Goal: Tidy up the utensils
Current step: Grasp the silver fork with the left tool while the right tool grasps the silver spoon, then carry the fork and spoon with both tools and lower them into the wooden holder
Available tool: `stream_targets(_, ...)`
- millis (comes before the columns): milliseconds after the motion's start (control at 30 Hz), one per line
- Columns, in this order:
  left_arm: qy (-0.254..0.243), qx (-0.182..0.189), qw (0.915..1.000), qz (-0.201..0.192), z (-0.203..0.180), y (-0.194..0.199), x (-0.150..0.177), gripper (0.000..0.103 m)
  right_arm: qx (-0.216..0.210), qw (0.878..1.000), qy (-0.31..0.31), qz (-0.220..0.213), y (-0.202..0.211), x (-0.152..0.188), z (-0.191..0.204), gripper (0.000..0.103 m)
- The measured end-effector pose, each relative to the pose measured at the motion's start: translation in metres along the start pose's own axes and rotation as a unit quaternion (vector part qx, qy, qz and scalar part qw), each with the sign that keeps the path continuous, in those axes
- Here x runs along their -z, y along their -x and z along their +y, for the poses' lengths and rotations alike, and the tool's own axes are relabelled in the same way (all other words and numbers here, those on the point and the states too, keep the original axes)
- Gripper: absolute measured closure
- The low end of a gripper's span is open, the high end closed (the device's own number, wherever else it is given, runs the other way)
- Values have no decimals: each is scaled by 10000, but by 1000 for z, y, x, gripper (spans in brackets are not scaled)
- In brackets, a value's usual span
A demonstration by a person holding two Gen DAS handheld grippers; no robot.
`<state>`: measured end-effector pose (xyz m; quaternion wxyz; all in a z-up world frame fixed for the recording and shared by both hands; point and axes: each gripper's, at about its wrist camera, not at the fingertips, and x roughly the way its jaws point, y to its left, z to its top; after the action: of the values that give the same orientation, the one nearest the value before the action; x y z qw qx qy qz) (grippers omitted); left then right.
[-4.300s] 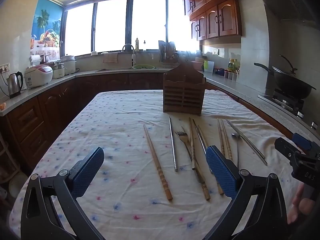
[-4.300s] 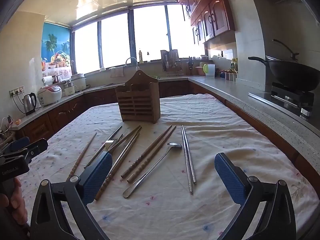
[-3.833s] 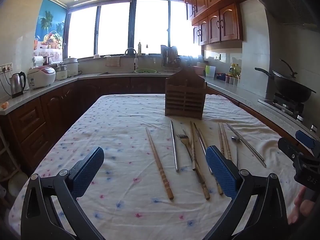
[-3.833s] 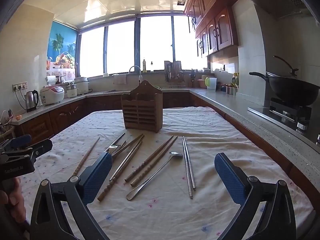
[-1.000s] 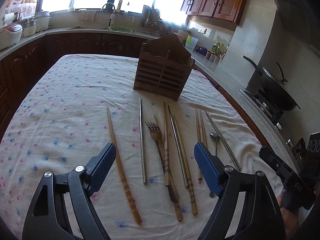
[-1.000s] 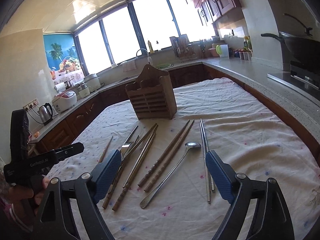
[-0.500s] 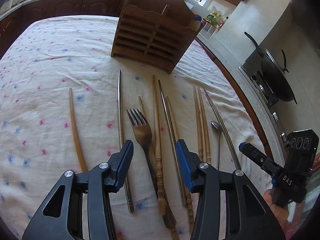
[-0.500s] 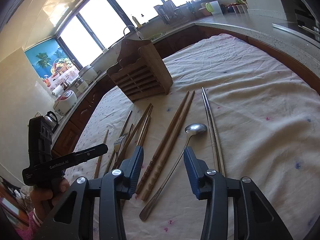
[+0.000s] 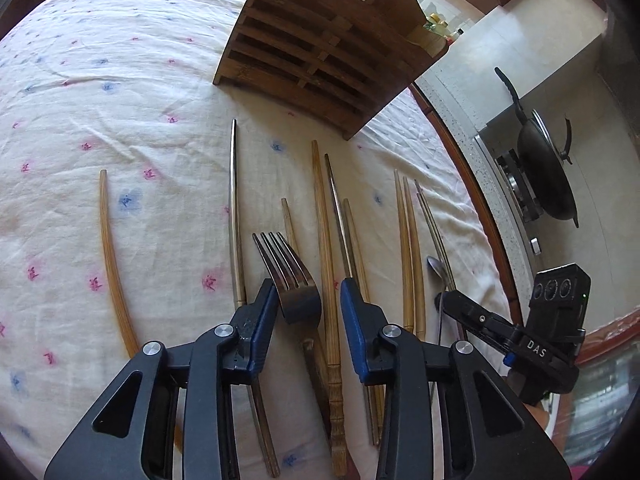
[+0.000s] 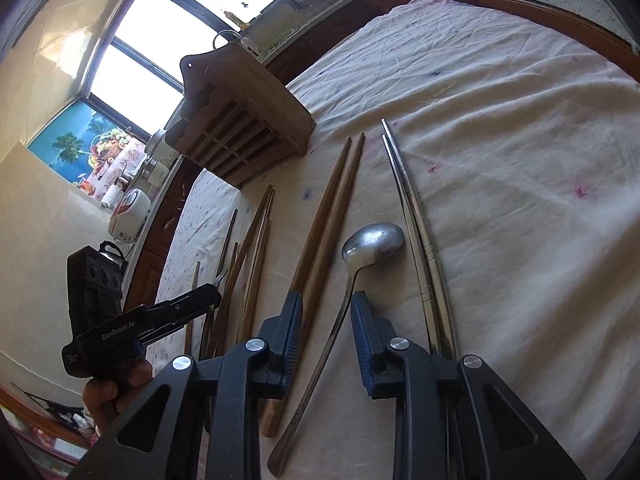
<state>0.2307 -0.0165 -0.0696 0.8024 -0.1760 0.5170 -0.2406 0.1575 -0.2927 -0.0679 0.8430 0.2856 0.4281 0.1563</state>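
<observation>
Utensils lie in a row on the flowered tablecloth before a wooden slatted holder (image 9: 320, 56). My left gripper (image 9: 308, 304) is low over a metal fork (image 9: 292, 276), its blue pads partly closed on either side of the fork's neck with a gap left. My right gripper (image 10: 326, 312) is low over a metal spoon (image 10: 372, 242), pads either side of its handle, narrowly open. The holder also shows in the right wrist view (image 10: 240, 128). Wooden chopsticks (image 9: 324, 232) and metal chopsticks (image 10: 412, 216) lie beside them.
A lone wooden chopstick (image 9: 112, 264) and a metal one (image 9: 234, 208) lie left of the fork. A stove with a black wok (image 9: 544, 172) stands past the table's right edge. The right gripper shows in the left wrist view (image 9: 516, 336). A counter with appliances (image 10: 128, 212) runs along the left.
Both grippers have dropped closer to the table and narrowed their jaws, the left around the fork, the right around the spoon handle.
</observation>
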Motion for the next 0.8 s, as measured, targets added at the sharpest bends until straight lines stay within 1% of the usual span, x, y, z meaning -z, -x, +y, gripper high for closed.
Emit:
stream_targets(33,12,16,10000,4,2,-1,-2,78,-39,10000,-54,-8,0,-2,-2,78)
stream_targets(67,32,20,10000,16,4,-2,-3,85,-81,9999,-123,-21,0,-4,-4,78)
stream_targets(100,65,107,9999,19,6,-4,-4,89,-103,9998,-170,-30,0,-6,-6,79)
stream_targets(167,111,212,9997,63,9,-7,-4,96,-94,9997,-210,-45,-2,-9,-9,89)
stream_targets(200,84,194,9998,34,8,-6,-3,96,-53,9997,-217,-22,-3,-10,-11,99)
stream_targets(300,-30,160,9998,-90,4,1,1,96,-102,9998,-182,-69,-1,-10,-9,101)
stream_targets(433,-116,231,9990,-369,-2,25,6,100,-61,9995,121,-273,14,-8,5,101)
stream_targets(600,-184,322,9961,-801,-11,63,13,101,1,9969,521,-597,36,-9,30,101)
stream_targets(800,-265,419,9908,-1258,-24,102,18,101,-10,9907,929,-991,59,-13,59,101)
